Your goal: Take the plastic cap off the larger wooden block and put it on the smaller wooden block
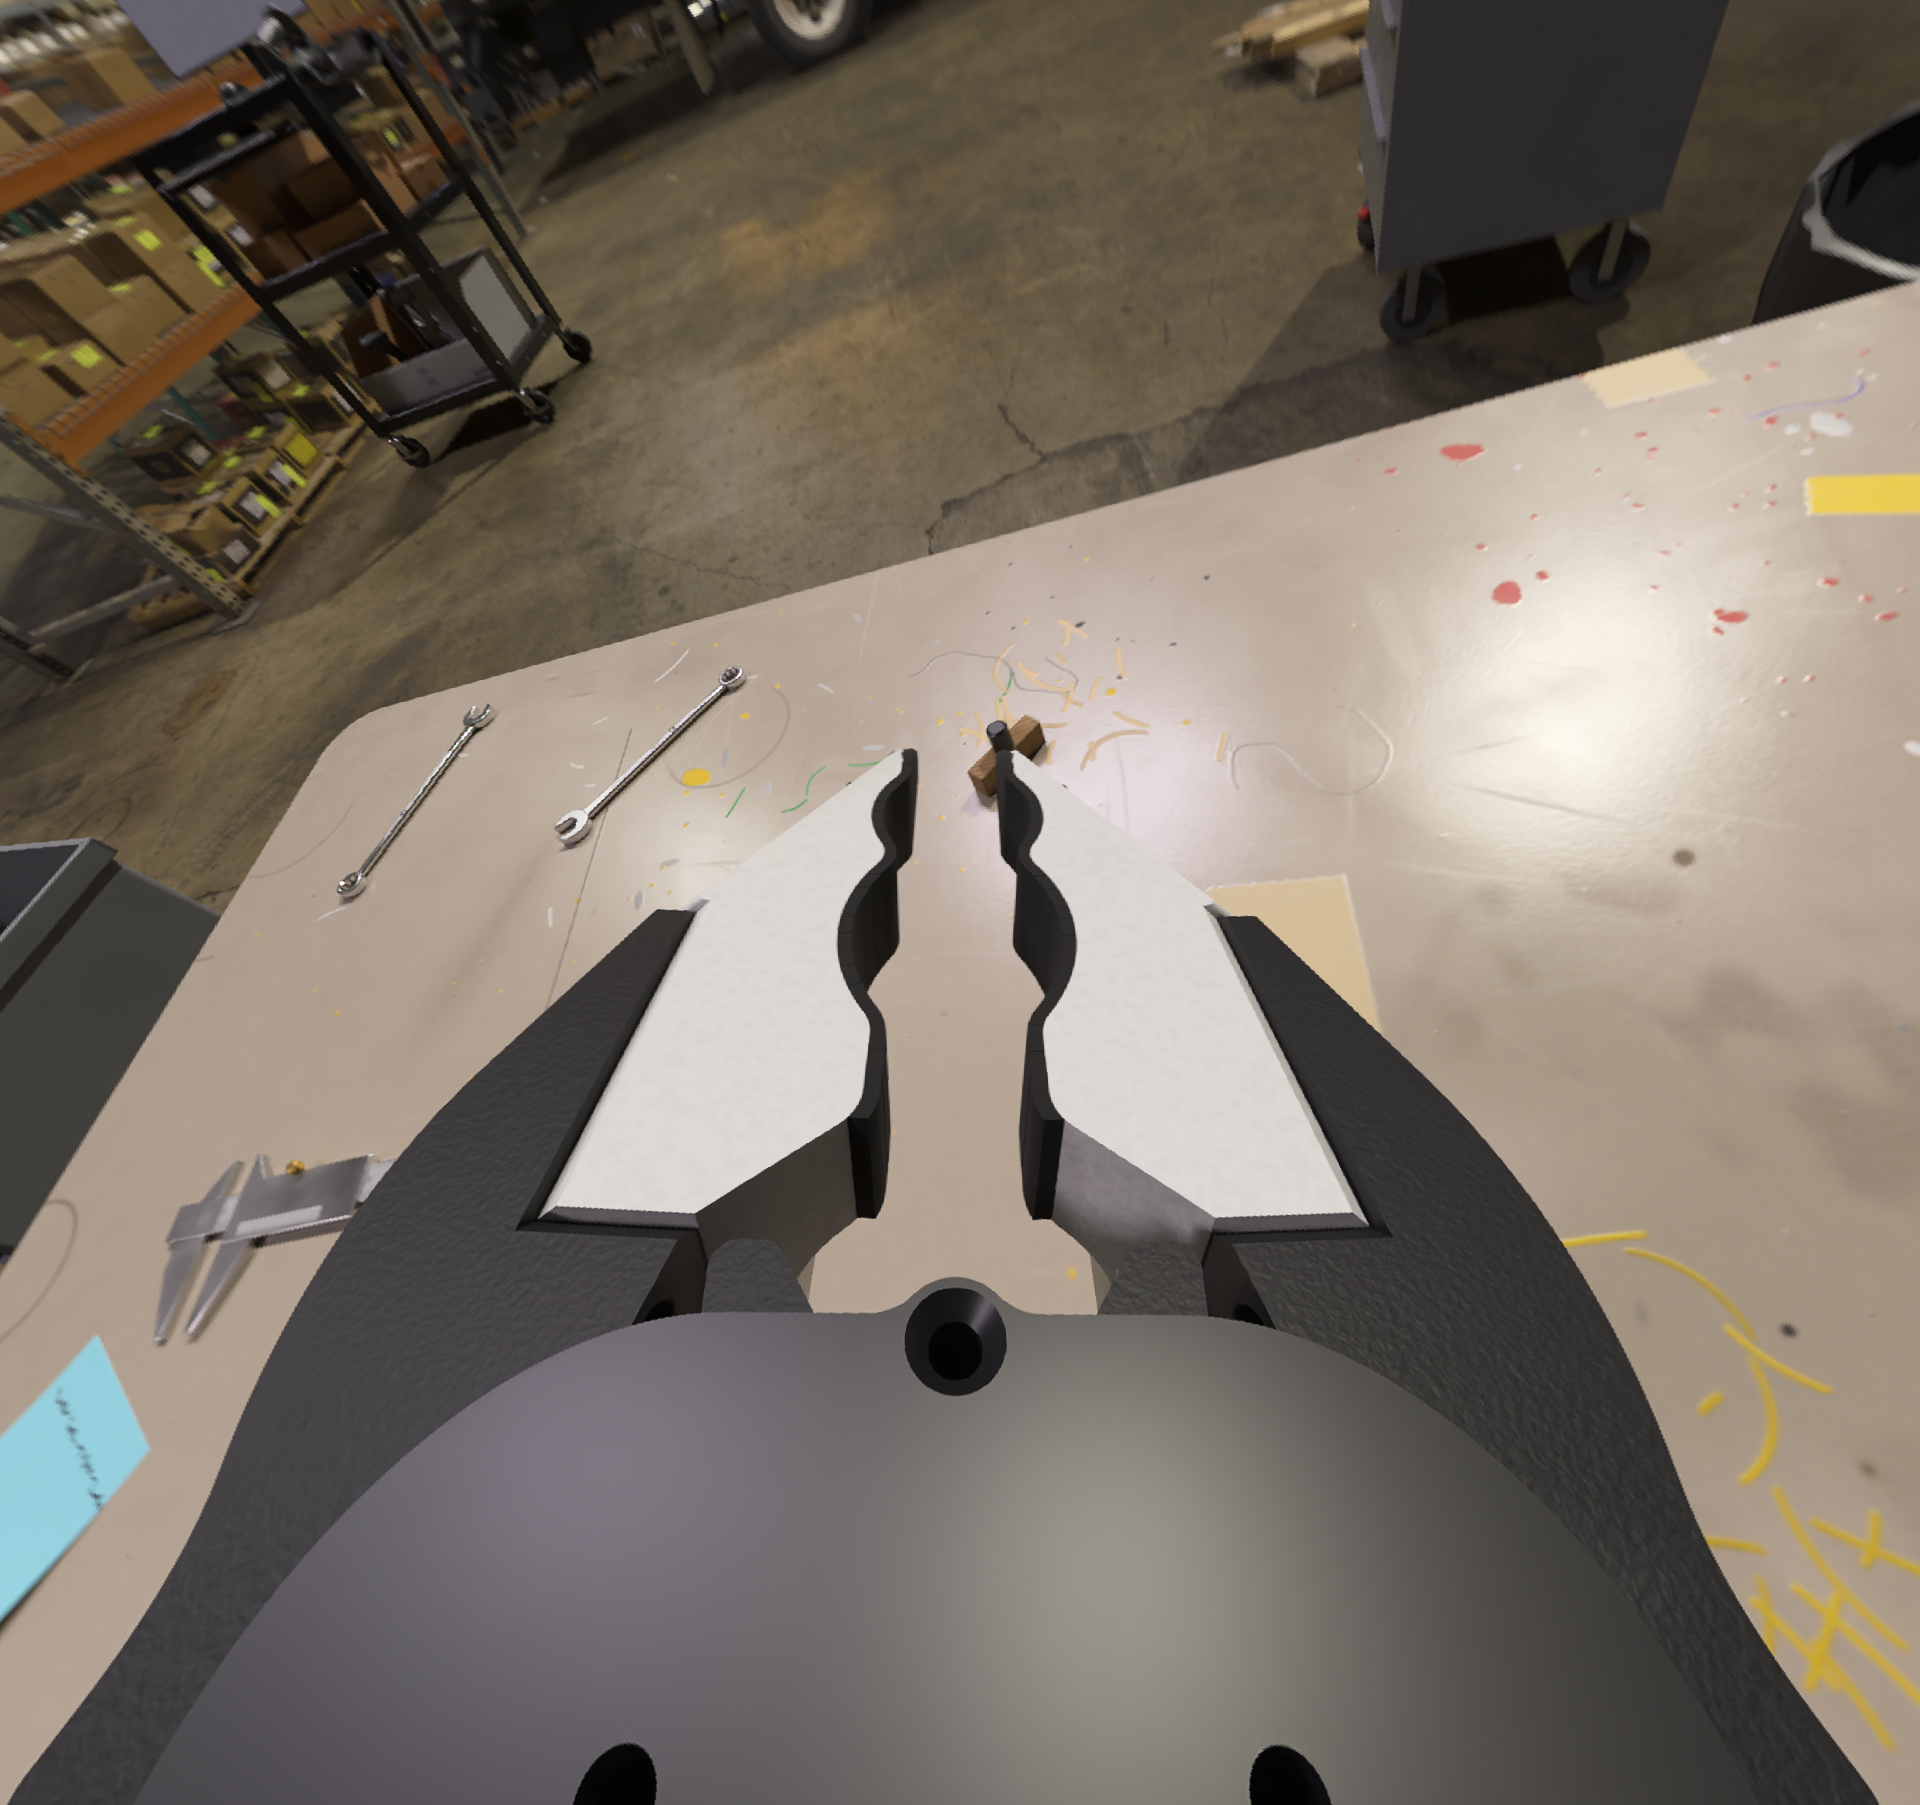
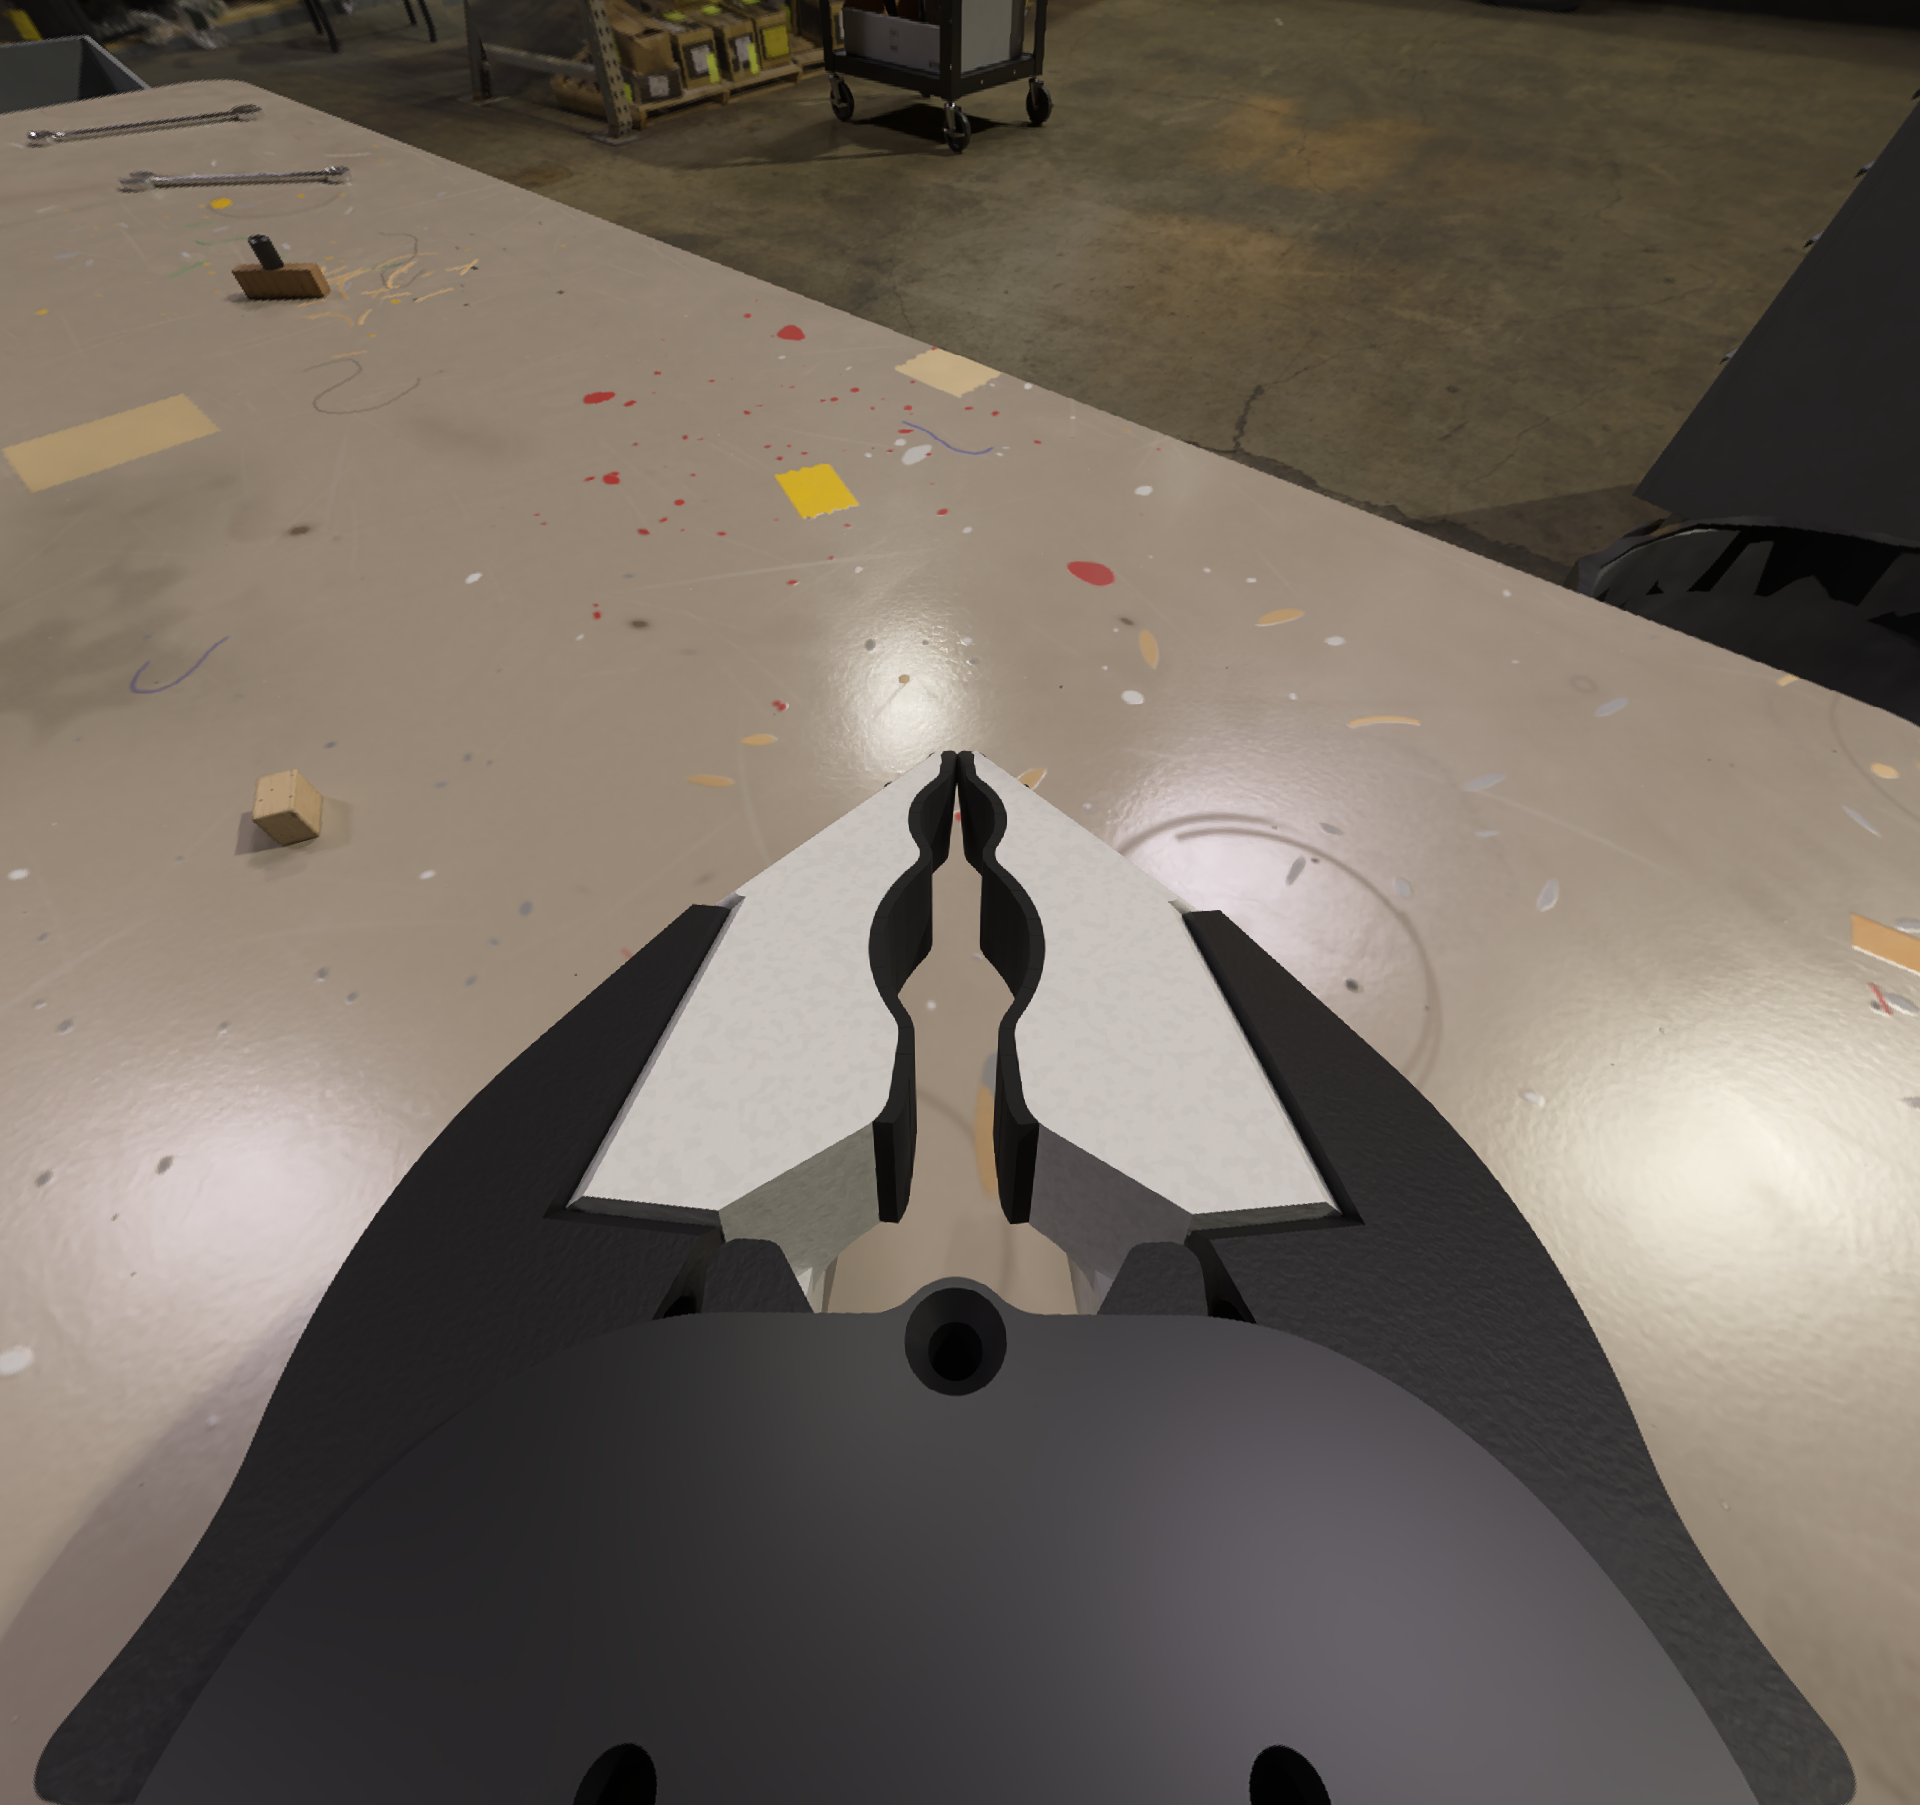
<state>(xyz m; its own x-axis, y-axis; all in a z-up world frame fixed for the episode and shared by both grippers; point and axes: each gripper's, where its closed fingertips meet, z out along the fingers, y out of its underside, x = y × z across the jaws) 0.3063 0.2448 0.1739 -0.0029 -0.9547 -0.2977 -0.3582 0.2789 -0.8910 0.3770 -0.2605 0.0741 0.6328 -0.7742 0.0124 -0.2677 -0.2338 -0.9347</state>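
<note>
two wrenches (image 1: 416, 801), two blocks (image 2: 281, 281), one cap (image 2: 265, 252)

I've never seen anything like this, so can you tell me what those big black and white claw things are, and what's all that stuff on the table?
Each claw is a hand-held gripper with two fingers, and each has its own camera looking along those fingers. So there are two pictures, one from each.

The left hand-held gripper has its fingers a little apart and holds nothing. It points at the larger wooden block, which has a dark plastic cap sticking up from it.

The right hand-held gripper has its fingers closed together, also holding nothing. To its left sits the smaller wooden block, a pale cube.

Everything rests on a beige table speckled with paint. There are also two wrenches, a metal caliper and a blue note.
</note>
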